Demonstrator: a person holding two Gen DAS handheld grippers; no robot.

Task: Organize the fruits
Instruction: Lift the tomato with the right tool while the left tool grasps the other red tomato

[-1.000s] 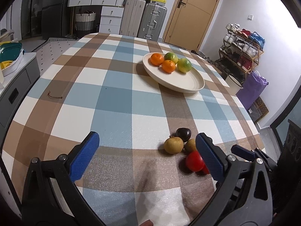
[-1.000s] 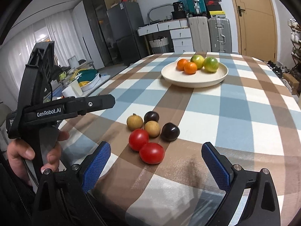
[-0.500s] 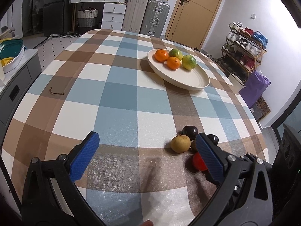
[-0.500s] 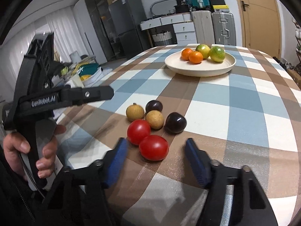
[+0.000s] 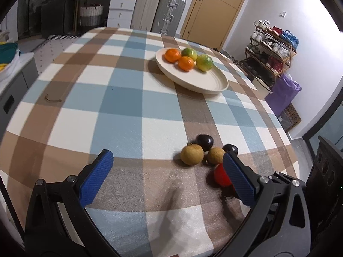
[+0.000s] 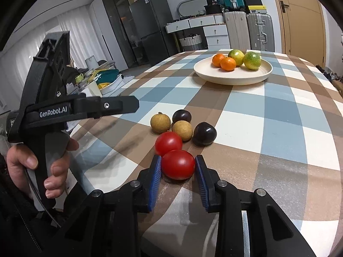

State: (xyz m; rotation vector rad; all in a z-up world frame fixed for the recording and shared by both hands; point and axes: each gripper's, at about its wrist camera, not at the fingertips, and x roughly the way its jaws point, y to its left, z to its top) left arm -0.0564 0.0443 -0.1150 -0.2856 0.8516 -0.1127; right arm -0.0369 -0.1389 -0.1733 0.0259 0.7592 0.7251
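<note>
Right tool (image 6: 178, 167) jaws just closing, pads now clamped on near tomato (image 6: 178, 164), on counter (image 6: 278, 128) beside fruit cluster. Tomato looks light, smooth, soft-skinned: grip gently across widest middle. Left tool (image 5: 167, 175) spread wide, empty.

light: even indoor, dim-ish | shadows: soft | edges: heavy fisheye warp, black vignette | blur: slight
</note>
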